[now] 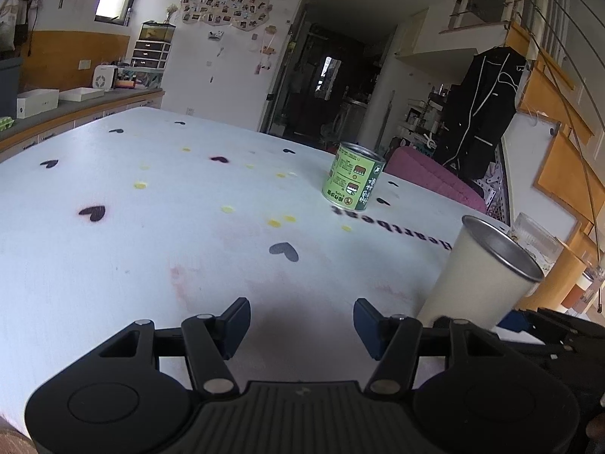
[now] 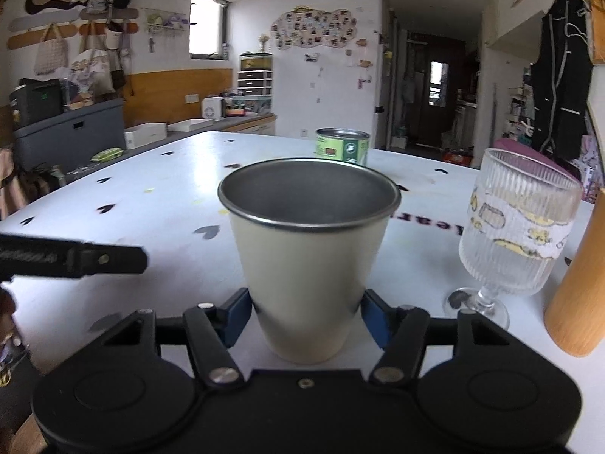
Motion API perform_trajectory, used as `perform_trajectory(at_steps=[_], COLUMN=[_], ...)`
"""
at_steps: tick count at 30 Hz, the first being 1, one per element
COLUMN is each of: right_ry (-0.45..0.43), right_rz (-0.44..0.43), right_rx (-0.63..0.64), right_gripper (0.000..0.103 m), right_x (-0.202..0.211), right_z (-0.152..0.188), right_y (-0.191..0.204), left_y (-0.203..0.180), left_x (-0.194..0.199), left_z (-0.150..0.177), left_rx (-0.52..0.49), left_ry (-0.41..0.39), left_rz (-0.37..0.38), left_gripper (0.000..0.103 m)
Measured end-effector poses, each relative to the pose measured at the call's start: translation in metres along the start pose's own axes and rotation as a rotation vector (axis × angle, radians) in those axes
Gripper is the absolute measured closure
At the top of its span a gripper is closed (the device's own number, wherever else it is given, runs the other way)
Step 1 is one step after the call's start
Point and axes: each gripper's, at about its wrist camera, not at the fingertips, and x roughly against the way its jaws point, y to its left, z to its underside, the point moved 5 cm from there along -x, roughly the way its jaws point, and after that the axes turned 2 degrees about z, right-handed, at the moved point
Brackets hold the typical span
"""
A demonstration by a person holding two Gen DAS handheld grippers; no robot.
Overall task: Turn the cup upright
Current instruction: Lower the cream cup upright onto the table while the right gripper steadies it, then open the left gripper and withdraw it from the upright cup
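The cup [image 2: 308, 261] stands mouth-up on the tabletop [image 2: 181, 204], its long axis vertical, wide rim on top and narrow base down. It sits straight ahead of my right gripper [image 2: 306, 316], right between the blue fingers [image 2: 238, 314]. Those fingers flank its lower wall on both sides; they look spread about as wide as the cup there, at or just off its surface, and I cannot tell from this view whether they press it or have let go.

My left gripper [image 1: 302, 327] hangs low over the tabletop with its fingers [image 1: 236, 323] well apart and nothing between them. From it the cup [image 1: 480, 272] lies off to the right and slightly ahead, just beside the right-hand finger, so the right hand is clearly the nearer one.

As I judge it, the flip looks done: the cup is upright and resting on its base. What remains is to back the right fingers straight off along their own line without nudging the wall. The ribbed glass goblet [image 2: 518, 223] stands near on the right and the green can [image 2: 342, 145] further back, so sideways drift is the risk.
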Motion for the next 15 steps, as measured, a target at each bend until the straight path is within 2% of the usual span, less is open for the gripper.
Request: perform_trajectory(at_steps=[9,15], right_ry=[0.012,0.006], right_rz=[0.104,0.136], right_rx=[-0.052,-0.074], right_gripper=[0.039,0.039], right_x=[-0.034,-0.042], right_z=[-0.018,-0.020], right_y=[-0.014,-0.018], left_y=[0.002,0.002], left_x=[0.000,0.001], left_z=[-0.010,-0.013], left_rx=[-0.039,-0.066], left_ry=[-0.018,-0.018], left_rz=[-0.033,-0.069], left_gripper=[0.042,0.032])
